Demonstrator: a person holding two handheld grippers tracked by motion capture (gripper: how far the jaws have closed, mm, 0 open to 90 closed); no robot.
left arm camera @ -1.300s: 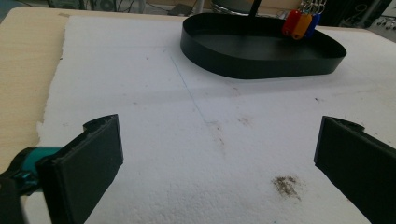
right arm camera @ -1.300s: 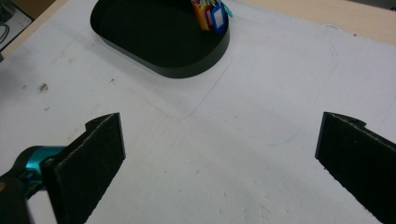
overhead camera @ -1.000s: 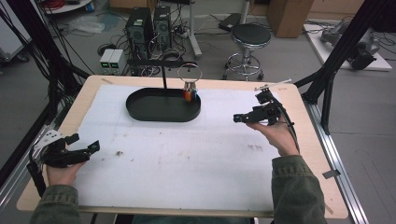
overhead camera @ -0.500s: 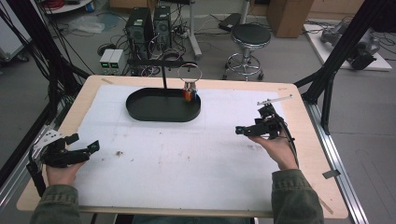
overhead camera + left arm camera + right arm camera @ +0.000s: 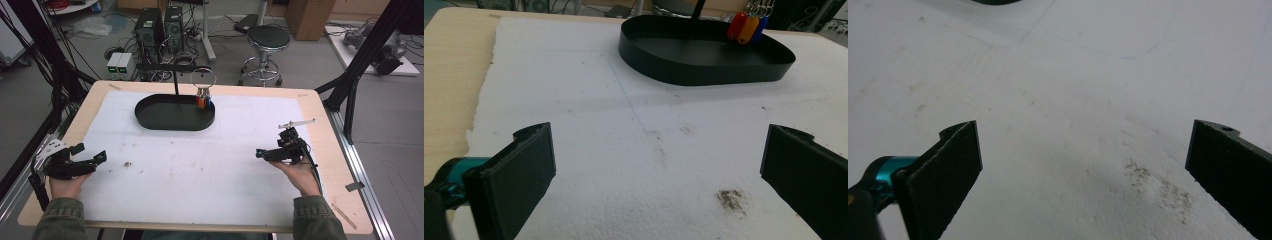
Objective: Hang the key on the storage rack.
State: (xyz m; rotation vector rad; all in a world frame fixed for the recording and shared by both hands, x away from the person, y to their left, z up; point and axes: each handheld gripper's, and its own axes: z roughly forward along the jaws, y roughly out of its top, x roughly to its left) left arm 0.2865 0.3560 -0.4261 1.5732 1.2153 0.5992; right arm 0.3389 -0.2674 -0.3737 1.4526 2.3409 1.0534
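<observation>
Coloured key tags [image 5: 202, 101] hang over the black tray's [image 5: 150, 119] far rim, well ahead of both empty, wide-spread grippers; right gripper [image 5: 265, 154] sits nearer than left gripper [image 5: 92, 159].

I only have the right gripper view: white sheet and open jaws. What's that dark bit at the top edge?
Observer: That's a black oval tray at the far middle of the table, well apart from the right gripper.
Operator: Anything at it?
Observer: Red, orange and blue tags hang from a ring over its far side.
Operator: And my other hand?
Observer: The left gripper is open near the table's left edge, with nothing between its jaws.
</observation>
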